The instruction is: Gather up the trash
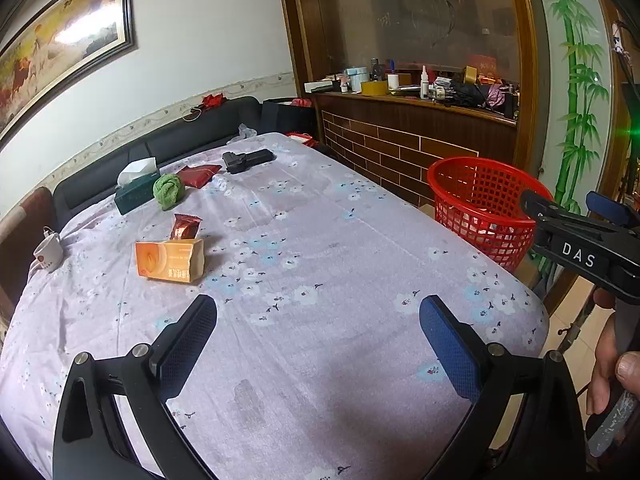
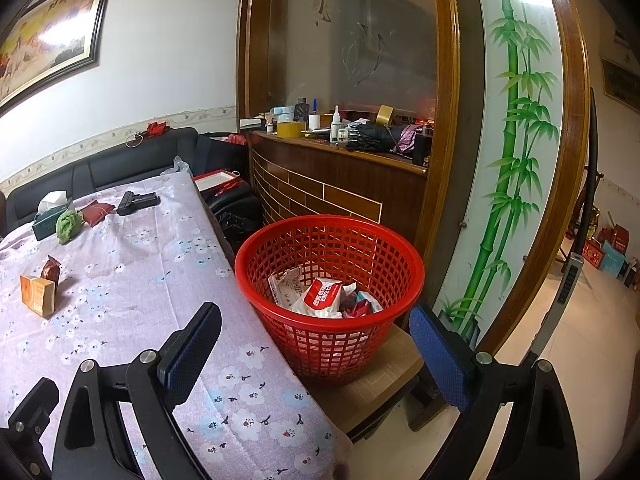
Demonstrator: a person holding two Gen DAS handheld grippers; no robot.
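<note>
Red plastic mesh makes up the basket [image 2: 329, 280], which stands on a low stool [image 2: 384, 380] just beside the table [image 2: 132, 320], and it already holds several crumpled wrappers [image 2: 322, 296], white and red, lying at its bottom. That suggests the collecting is well under way but not finished. On the flowered tablecloth, an orange carton [image 1: 170, 260] lies on its side, and a small dark red snack packet [image 1: 185, 227] sits just behind it, close to touching; both look like rubbish yet to be picked up. Farther back lie another red packet [image 1: 199, 174], a green cloth [image 1: 169, 191], a tissue box [image 1: 136, 190] and a black object [image 1: 246, 160]; whether the far packet counts as trash I cannot tell. The left gripper [image 1: 318, 320] hovers above bare cloth with its jaws spread wide and nothing between them. The right gripper [image 2: 316, 332] is likewise released and empty, poised near the basket's rim. My judgement is that the carton and the nearby packet are the likely next things, and both are well apart from either gripper.
</note>
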